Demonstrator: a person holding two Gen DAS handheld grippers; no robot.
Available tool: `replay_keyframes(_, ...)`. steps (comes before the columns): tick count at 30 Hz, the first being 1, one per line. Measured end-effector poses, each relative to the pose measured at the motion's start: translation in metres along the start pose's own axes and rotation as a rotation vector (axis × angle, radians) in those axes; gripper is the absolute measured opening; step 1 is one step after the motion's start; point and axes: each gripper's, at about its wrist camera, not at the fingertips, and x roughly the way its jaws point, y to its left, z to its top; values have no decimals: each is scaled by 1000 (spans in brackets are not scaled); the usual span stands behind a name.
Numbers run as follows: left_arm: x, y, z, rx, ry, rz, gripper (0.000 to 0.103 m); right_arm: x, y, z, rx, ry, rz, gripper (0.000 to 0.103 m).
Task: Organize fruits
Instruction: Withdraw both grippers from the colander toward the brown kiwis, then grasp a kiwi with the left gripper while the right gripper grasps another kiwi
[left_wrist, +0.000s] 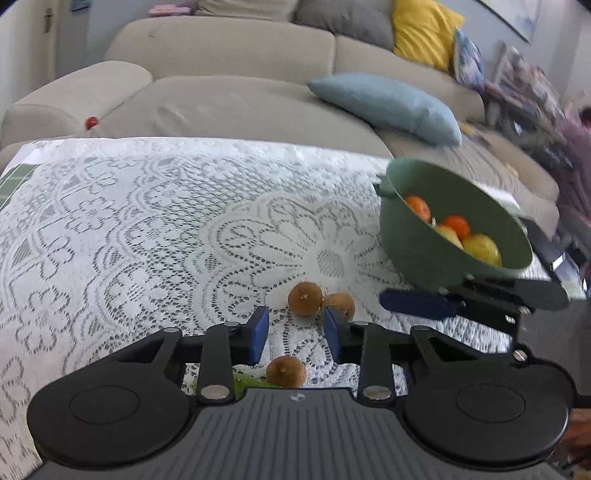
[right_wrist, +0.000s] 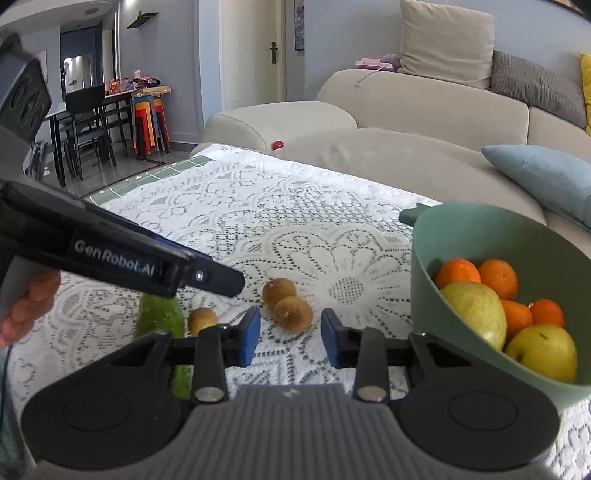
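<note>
Unclenched left gripper (left_wrist: 295, 334) just short of two touching kiwis (left_wrist: 305, 298), nothing between its fingers.

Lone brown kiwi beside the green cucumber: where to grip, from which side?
Take the lone brown round kiwi across its middle, from above: it lies loose on the white lace tablecloth. Set the fingers so neither lands on the green cucumber close beside it, probably along the cucumber's length.
</note>
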Motion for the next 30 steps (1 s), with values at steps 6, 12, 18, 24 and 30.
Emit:
replay_keyframes(6,10,2,8,62,8,1,37,17,3,1,-30,12,-12,31)
replay_keyframes(12,20,4,5,52,10,-7,37,29,-4,-1,6,34,1,31)
replay_keyframes(18,23,5,5,43,11,-28,37,35,-6,0,15,38,22,24)
replay_keyframes(24,29,1,3,47,6,-33,37,31,-1,1,-14,56,-19,24)
replay_keyframes(30,35,-3,1,69,4,-20,37,22,-3,-2,-4,86,-48,24)
